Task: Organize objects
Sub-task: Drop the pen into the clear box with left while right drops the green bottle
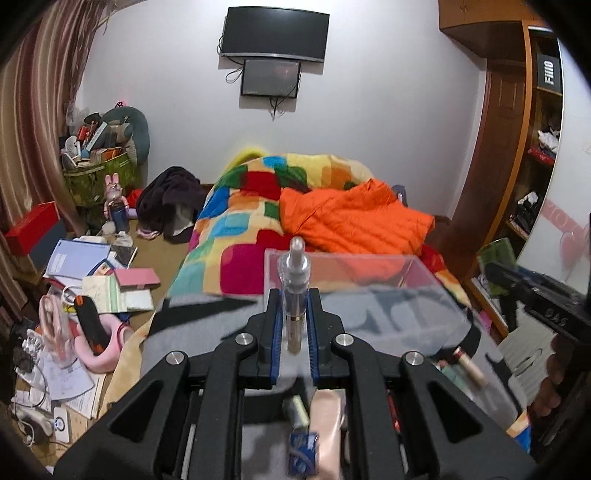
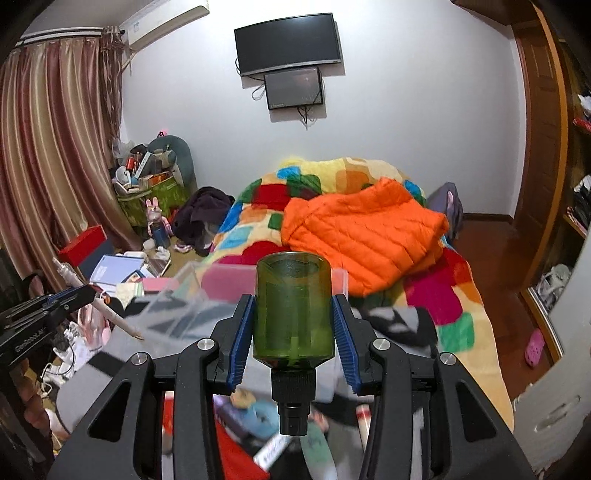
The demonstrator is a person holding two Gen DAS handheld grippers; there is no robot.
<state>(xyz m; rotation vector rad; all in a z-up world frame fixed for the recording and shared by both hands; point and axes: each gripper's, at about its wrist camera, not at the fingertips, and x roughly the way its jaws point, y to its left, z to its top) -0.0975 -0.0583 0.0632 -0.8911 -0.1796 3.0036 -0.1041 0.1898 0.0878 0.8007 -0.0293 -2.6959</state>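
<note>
Gripping a slim clear dropper pen (image 1: 294, 291) between its blue pads, your left gripper (image 1: 294, 295) is clamped tight on the tube, which stands nearly upright with its pale nozzle pointing up and away from you. Your right gripper (image 2: 293, 314) is clenched on a green translucent bottle (image 2: 293, 310), held upside down so its black cap (image 2: 293, 406) hangs toward you below the pads.

Both items are held up in the air over a clear plastic box (image 1: 354, 269), whose far wall and right corner show just beyond the pen. From the right wrist view the same box appears blurred to the left of the bottle, and the left gripper with its pen sits at the near left edge.

Under the box lies a grey cloth (image 1: 207, 332) with dark shapes on it. Small cosmetics are scattered on it close to you, among them a lipstick tube (image 1: 467, 363) at the near right.

Farther out, a colourful patchwork blanket (image 1: 236, 229) covers the bed, with an orange puffer jacket (image 1: 354, 218) lying on top. On the far wall hang two dark screens (image 1: 275, 35). To the left, papers and books clutter the floor (image 1: 85, 266) beside striped curtains (image 1: 33, 129). A wooden wardrobe (image 1: 506, 147) stands at the right.
</note>
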